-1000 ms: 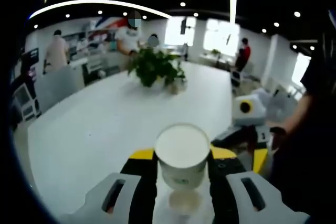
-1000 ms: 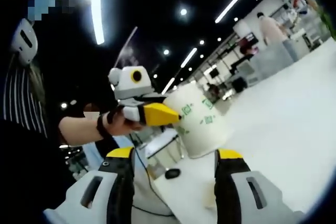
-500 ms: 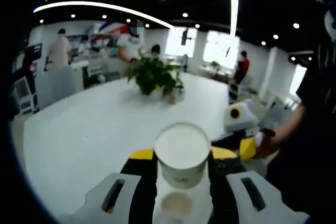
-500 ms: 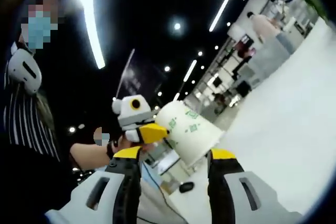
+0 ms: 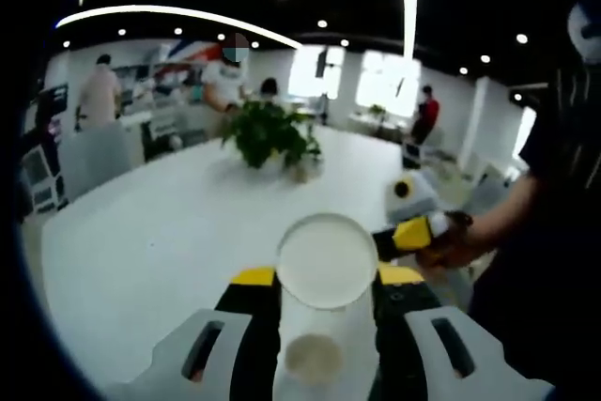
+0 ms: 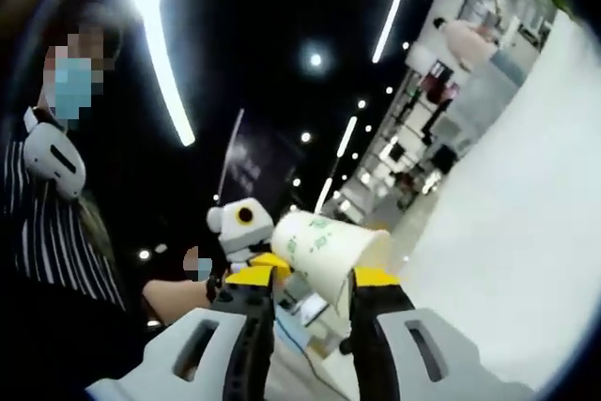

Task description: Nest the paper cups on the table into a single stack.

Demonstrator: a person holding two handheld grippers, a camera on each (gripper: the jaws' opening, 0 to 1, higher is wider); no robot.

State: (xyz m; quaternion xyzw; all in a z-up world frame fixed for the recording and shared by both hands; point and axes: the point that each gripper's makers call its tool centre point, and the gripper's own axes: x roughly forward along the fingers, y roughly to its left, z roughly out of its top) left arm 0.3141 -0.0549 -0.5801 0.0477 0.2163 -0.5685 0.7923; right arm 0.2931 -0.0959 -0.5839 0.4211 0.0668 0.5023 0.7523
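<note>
Now my left gripper (image 5: 327,290) is clamping a paper cup (image 5: 326,261) between its yellow-tipped jaws, mouth facing the camera, raised above the white table (image 5: 150,232). My right gripper (image 6: 302,296) is closing its jaws on the same cup (image 6: 324,251) from the right side. A second cup (image 5: 314,360) is sitting on the table just below, with a potted plant (image 5: 266,134) far across.

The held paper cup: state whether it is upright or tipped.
Tipped. In the left gripper view the paper cup shows its round mouth face-on; the right gripper view shows it lying sideways.
</note>
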